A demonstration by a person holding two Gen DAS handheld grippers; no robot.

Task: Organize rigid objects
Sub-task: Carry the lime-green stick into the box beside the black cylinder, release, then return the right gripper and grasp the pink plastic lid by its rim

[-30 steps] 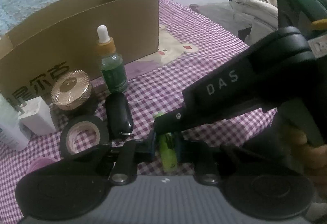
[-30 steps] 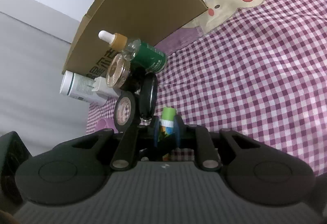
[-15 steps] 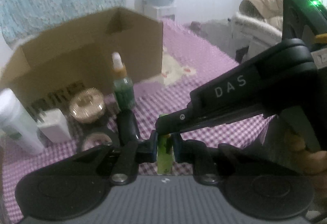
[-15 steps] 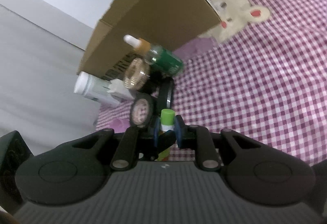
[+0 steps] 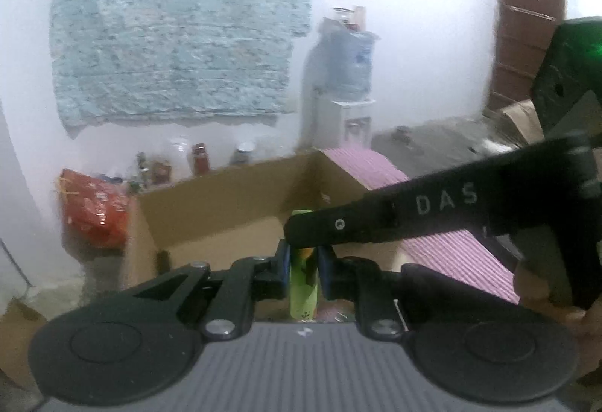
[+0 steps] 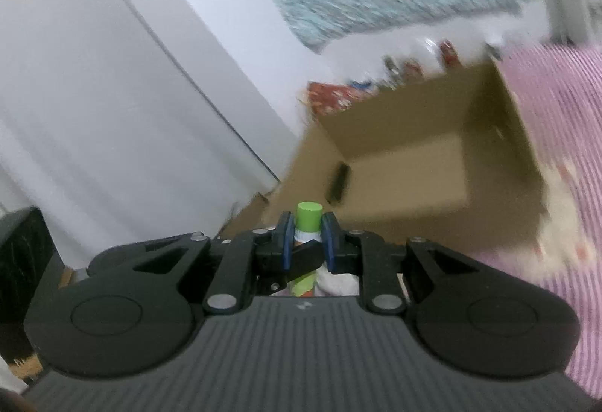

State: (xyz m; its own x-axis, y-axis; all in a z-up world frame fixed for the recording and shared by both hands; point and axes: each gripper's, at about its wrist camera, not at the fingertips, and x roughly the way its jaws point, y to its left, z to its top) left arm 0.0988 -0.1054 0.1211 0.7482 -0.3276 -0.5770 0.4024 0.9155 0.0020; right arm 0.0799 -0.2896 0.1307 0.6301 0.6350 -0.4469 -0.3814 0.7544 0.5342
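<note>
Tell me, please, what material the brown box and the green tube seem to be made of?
Brown box: likely corrugated cardboard, matte; plain tan walls with folded corners. Green tube: probably plastic, smooth; bright green cap, printed label. Both grippers' jaws are shut on it.

A small green plastic tube with a green cap (image 6: pixel 309 217) was clamped between blue-padded fingers (image 6: pixel 285 240), raised in the air just short of an open brown cardboard box (image 6: pixel 425 156) that rested on a purple checked cloth (image 6: pixel 564 133).
</note>
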